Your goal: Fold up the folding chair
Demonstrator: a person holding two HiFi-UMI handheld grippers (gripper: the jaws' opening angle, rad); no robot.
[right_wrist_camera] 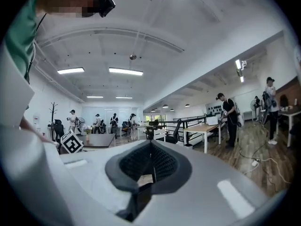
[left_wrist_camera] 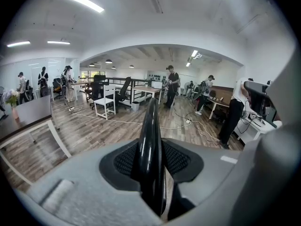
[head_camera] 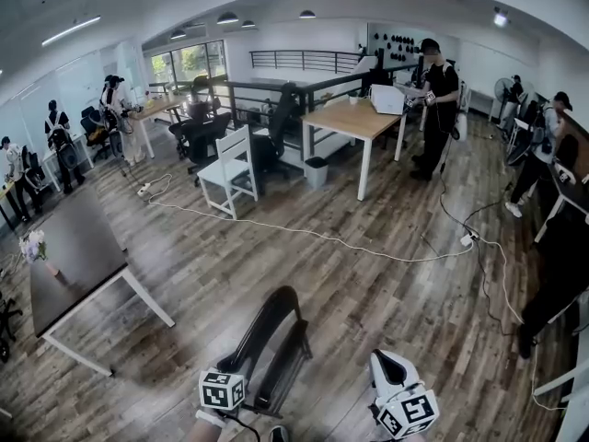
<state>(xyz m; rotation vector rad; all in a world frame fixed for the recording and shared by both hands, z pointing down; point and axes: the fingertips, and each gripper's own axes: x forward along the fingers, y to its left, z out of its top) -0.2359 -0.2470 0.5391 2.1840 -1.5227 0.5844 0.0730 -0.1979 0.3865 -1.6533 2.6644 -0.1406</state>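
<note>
black folding chair (left_wrist_camera: 150, 121) pinched in left gripper (left_wrist_camera: 151, 160) jaws, right gripper (right_wrist_camera: 149, 163) jaws closed (empty)

An open-plan office is shown by rows of desks (head_camera: 354, 118), black swivel chairs (head_camera: 207, 134), ceiling strip lights (head_camera: 72, 29) and cables (head_camera: 317, 236) trailed across a wood-plank floor (head_camera: 368, 293).

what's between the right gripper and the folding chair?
Nothing but bare wooden floor; head view shows right gripper clear of folding chair.
</note>
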